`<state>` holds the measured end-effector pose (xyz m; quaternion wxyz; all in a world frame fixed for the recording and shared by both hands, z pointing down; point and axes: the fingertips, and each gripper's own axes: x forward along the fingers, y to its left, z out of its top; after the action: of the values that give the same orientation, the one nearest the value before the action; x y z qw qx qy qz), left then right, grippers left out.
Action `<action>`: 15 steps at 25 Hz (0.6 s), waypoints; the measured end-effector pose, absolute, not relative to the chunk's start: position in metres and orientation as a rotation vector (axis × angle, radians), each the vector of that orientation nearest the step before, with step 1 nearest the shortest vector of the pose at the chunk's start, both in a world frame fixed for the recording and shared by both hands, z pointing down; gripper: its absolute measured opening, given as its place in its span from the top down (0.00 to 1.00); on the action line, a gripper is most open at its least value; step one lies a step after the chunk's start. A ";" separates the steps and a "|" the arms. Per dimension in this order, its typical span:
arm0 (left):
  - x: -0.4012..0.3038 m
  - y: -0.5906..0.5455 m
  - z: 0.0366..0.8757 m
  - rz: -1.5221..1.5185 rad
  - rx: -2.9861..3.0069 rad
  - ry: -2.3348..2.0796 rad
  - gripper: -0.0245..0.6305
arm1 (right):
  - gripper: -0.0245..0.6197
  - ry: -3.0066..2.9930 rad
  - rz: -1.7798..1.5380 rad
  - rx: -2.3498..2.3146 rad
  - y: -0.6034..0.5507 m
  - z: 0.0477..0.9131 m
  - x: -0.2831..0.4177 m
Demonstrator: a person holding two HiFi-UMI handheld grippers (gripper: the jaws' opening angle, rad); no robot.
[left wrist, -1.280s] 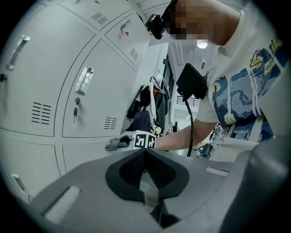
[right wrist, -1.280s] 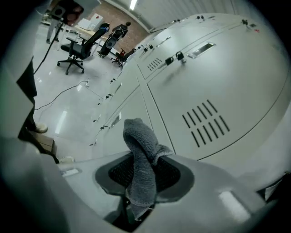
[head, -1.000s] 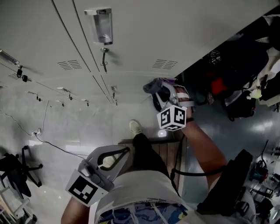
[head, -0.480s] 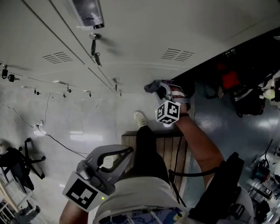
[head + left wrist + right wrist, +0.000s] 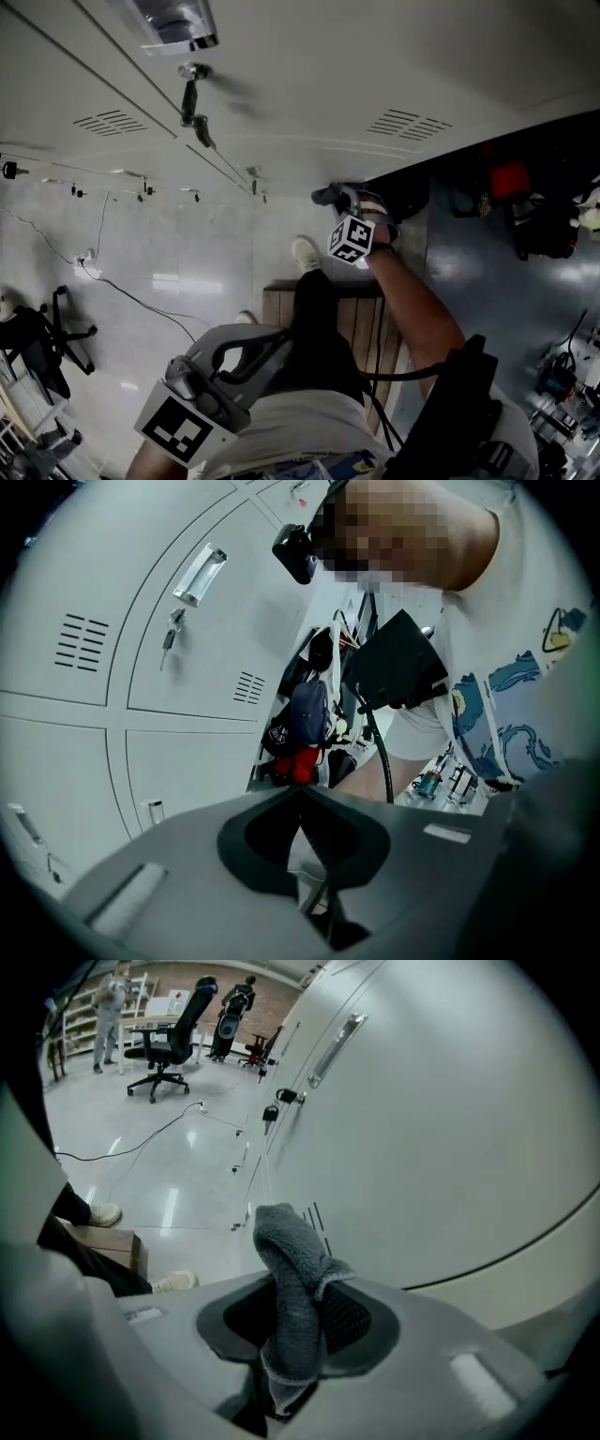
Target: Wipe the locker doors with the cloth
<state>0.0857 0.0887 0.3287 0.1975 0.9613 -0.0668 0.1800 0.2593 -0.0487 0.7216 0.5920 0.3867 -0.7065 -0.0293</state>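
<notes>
The right gripper (image 5: 296,1290) has its jaws closed tight on a grey fleecy cloth (image 5: 287,1241) close to the pale grey metal locker door (image 5: 450,1129), the left gripper (image 5: 302,803) is closed and empty, and the dark open compartment (image 5: 553,141) holds a red bag (image 5: 511,178) among dark ones.

The locker doors (image 5: 309,75) run across the far side of my view, a key (image 5: 190,101) in a lock left of centre. My right gripper (image 5: 345,204) sits low by them, right of centre, with the cloth (image 5: 289,1269) pinched between its jaws and standing just beside a door. Bags (image 5: 525,211) are piled right of the lockers. Nearer than that gripper lies a low bench (image 5: 361,323), a shoe (image 5: 306,254) at its far end. My left gripper (image 5: 279,336) is near left, jaws together, well apart from the doors. At the left edge stands an office chair (image 5: 33,342), a cable (image 5: 122,295) between it and the bench.
</notes>
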 end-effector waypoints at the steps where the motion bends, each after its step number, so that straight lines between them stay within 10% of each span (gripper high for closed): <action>1: 0.085 0.089 0.331 0.510 2.686 -0.191 0.96 | 0.79 -1.638 -0.049 0.900 -0.049 0.730 0.260; 15: 0.075 0.097 0.324 0.494 2.733 -0.162 0.96 | 0.79 -1.643 0.011 0.870 -0.031 0.710 0.249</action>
<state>0.0749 0.0970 0.3241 0.1787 0.9666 -0.0573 0.1747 0.2486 -0.0309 0.7099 0.5981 0.3748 -0.7083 0.0046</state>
